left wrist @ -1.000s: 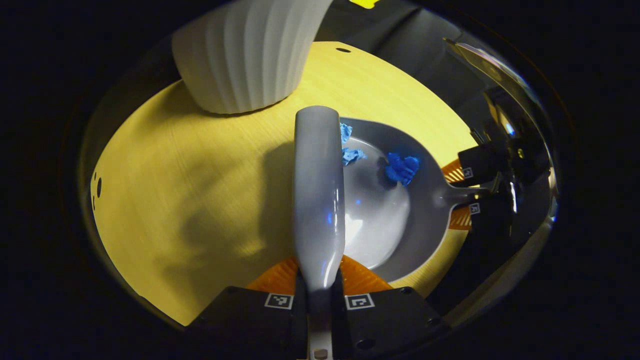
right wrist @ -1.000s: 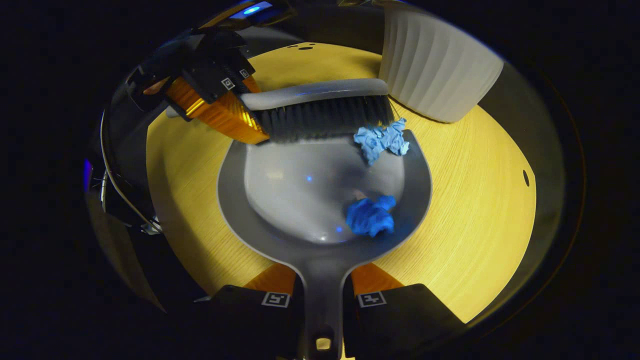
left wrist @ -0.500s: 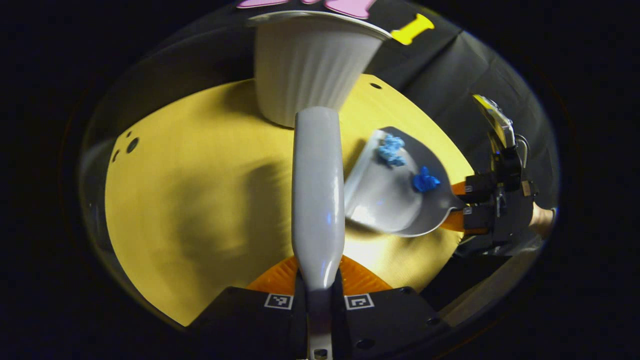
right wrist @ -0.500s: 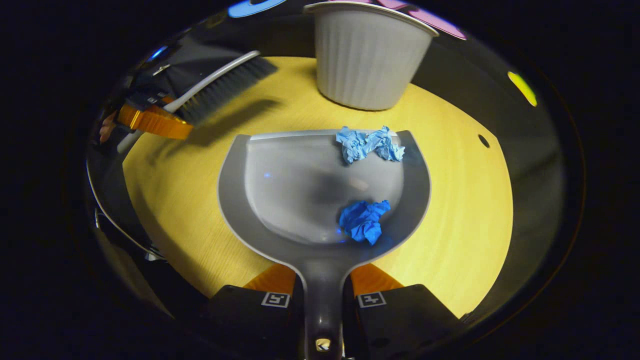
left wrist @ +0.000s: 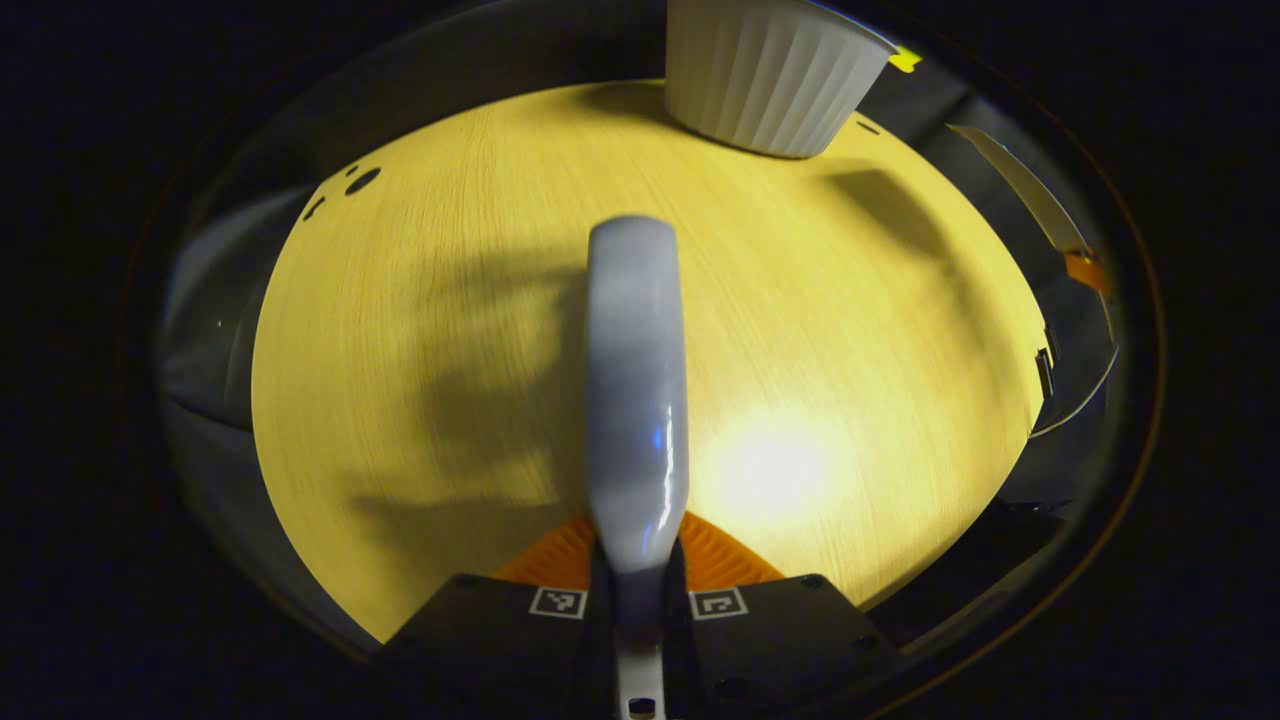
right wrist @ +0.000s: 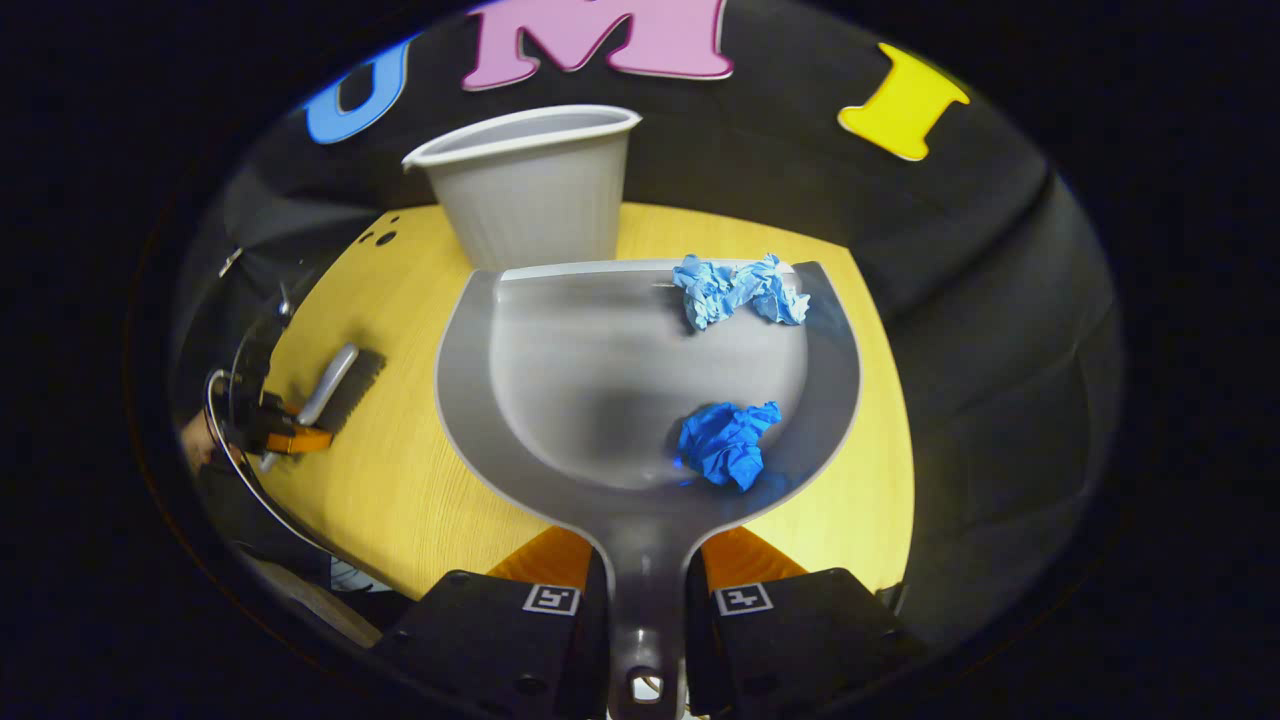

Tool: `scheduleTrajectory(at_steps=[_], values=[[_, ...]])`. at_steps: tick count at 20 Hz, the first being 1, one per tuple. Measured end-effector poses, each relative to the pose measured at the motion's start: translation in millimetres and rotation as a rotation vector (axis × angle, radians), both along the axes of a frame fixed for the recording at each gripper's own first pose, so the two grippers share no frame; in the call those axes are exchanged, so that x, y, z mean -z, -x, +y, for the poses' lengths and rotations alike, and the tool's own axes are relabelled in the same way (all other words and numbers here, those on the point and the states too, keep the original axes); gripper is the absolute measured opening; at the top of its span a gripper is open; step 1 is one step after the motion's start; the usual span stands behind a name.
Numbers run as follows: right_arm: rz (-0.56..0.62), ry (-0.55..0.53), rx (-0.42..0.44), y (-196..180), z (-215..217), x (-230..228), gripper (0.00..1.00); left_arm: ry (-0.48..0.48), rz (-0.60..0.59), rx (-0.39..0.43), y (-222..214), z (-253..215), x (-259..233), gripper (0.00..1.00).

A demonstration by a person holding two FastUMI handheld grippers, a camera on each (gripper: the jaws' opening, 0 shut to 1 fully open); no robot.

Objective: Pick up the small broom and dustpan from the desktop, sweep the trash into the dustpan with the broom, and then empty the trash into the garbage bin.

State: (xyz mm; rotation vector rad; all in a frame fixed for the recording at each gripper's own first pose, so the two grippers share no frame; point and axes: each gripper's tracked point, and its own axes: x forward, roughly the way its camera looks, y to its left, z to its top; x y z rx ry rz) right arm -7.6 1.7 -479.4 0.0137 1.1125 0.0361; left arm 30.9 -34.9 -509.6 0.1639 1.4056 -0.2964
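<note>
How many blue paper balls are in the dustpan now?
2. A light blue paper ball near the dustpan's front lip, a darker blue paper ball nearer the handle. None seems hidden.

A staged recording booth is showing here rather than a lived-in room: black cloth (right wrist: 960, 300) is hanging as the back wall and draping down around a small round wooden table (left wrist: 820, 330) that is standing alone under a bright lamp glare. The tabletop is carrying little besides a white ribbed garbage bin (right wrist: 535, 190), and a few holes are showing drilled near its edge (left wrist: 360, 182), which is suggesting a purpose-built test surface. The household props, a grey dustpan (right wrist: 560, 400) holding two crumpled blue paper scraps (right wrist: 738, 288) and a small broom (left wrist: 636, 390), are looking laid out for a demonstration.
</note>
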Motion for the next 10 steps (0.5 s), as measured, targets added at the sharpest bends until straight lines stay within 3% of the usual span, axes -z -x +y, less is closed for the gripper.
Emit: scheduleTrajectory(at_steps=[4,10], values=[[-0.080,0.051,0.039,-4.6,4.6,10.5,0.34,0.000,0.052,0.039,0.0,0.2,2.6,0.24],[-0.167,0.080,0.064,-14.0,9.5,-5.1,0.34,0.130,0.110,-0.073,5.1,-5.1,0.9,0.23]])
